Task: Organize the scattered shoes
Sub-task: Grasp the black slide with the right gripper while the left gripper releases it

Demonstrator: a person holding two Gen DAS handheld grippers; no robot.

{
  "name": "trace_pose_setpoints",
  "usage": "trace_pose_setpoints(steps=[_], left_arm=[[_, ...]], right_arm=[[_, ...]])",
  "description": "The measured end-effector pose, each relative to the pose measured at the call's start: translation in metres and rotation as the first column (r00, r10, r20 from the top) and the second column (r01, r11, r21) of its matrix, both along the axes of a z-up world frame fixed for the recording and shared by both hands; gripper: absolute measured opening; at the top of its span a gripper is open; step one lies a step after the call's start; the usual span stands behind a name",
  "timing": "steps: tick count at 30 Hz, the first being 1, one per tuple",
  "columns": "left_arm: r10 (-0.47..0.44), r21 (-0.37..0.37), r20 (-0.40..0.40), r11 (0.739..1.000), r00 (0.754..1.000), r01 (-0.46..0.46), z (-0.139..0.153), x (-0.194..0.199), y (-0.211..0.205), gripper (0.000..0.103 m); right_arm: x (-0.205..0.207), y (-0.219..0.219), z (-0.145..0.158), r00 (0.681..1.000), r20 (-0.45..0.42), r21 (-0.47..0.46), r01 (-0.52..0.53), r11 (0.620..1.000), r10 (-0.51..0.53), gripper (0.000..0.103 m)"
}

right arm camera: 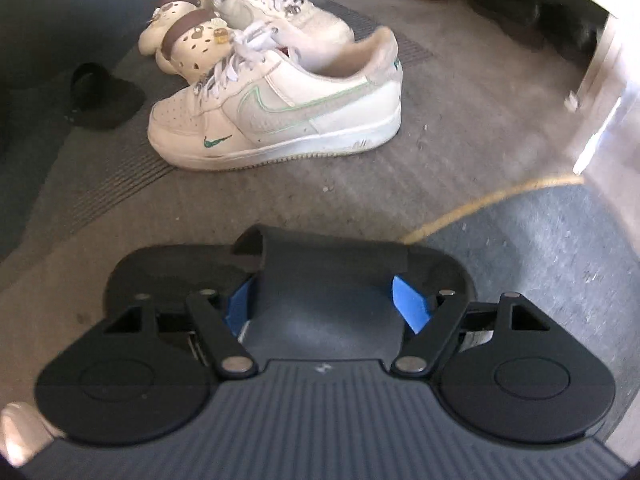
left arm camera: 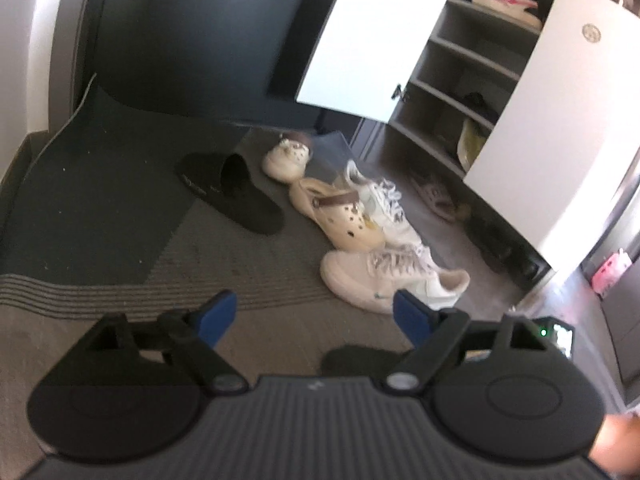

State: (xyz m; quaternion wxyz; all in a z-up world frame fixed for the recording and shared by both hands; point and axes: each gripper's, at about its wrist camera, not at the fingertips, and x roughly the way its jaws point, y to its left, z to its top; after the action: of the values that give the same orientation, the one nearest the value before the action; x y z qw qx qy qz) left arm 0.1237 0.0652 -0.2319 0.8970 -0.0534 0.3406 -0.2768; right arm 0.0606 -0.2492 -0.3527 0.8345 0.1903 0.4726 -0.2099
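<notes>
My right gripper point(right arm camera: 326, 300) points down at the floor, its blue pads against both sides of the strap of a black slide point(right arm camera: 328, 272), shut on it. The matching black slide point(right arm camera: 104, 96) lies further off at the left. A white sneaker point(right arm camera: 280, 108) with green trim stands just beyond, with a second white sneaker point(right arm camera: 280, 8) and two cream clogs point(right arm camera: 192, 40) behind it. My left gripper point(left arm camera: 316, 316) hangs open above the grey mat point(left arm camera: 120, 280), nothing between its fingers. Ahead of it are the white sneaker point(left arm camera: 384, 280), a cream clog point(left arm camera: 340, 220) and a black slide point(left arm camera: 236, 196).
An open shoe cabinet point(left arm camera: 460, 80) with white doors stands at the right, shoes on some of its shelves. A beige sandal point(left arm camera: 436, 196) and dark shoes lie on the floor at its foot. A dark door point(left arm camera: 200, 40) is behind the mat. A pink object point(left arm camera: 608, 272) sits far right.
</notes>
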Motion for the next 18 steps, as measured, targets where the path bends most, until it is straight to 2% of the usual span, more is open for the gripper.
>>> trace_pose_setpoints(steps=[2,5,10,12,13,15,18], left_arm=[[-0.009,0.020,0.033,1.000,0.999,0.008,0.006,-0.005,0.001,0.086],[-0.019,0.023,0.045,1.000,0.999,0.018,0.011,-0.010,-0.001,0.086],[-0.020,0.023,0.051,1.000,0.998,0.019,0.012,-0.012,-0.004,0.086],[-0.019,0.025,0.054,1.000,0.998,0.018,0.012,-0.012,-0.004,0.085],[-0.019,0.026,0.056,1.000,0.998,0.018,0.012,-0.013,-0.005,0.085],[-0.018,0.027,0.059,0.999,0.998,0.016,0.012,-0.013,-0.006,0.085],[-0.020,0.027,0.066,0.999,0.998,0.018,0.014,-0.015,-0.007,0.085]], right_arm=[[-0.003,0.002,0.008,0.999,0.007,-0.021,-0.039,0.999,0.039,0.055],[-0.011,0.004,0.019,0.993,0.009,-0.070,-0.116,0.991,0.116,0.039],[-0.027,-0.003,0.033,0.974,0.015,-0.133,-0.224,0.965,0.228,0.026],[-0.036,-0.003,0.041,0.954,0.031,-0.163,-0.290,0.943,0.299,0.022],[-0.039,0.000,0.045,0.939,0.037,-0.183,-0.329,0.926,0.341,0.019],[-0.045,0.011,0.051,0.889,0.037,-0.246,-0.434,0.866,0.456,0.015],[-0.054,0.033,0.055,0.771,0.019,-0.313,-0.600,0.736,0.636,0.013]])
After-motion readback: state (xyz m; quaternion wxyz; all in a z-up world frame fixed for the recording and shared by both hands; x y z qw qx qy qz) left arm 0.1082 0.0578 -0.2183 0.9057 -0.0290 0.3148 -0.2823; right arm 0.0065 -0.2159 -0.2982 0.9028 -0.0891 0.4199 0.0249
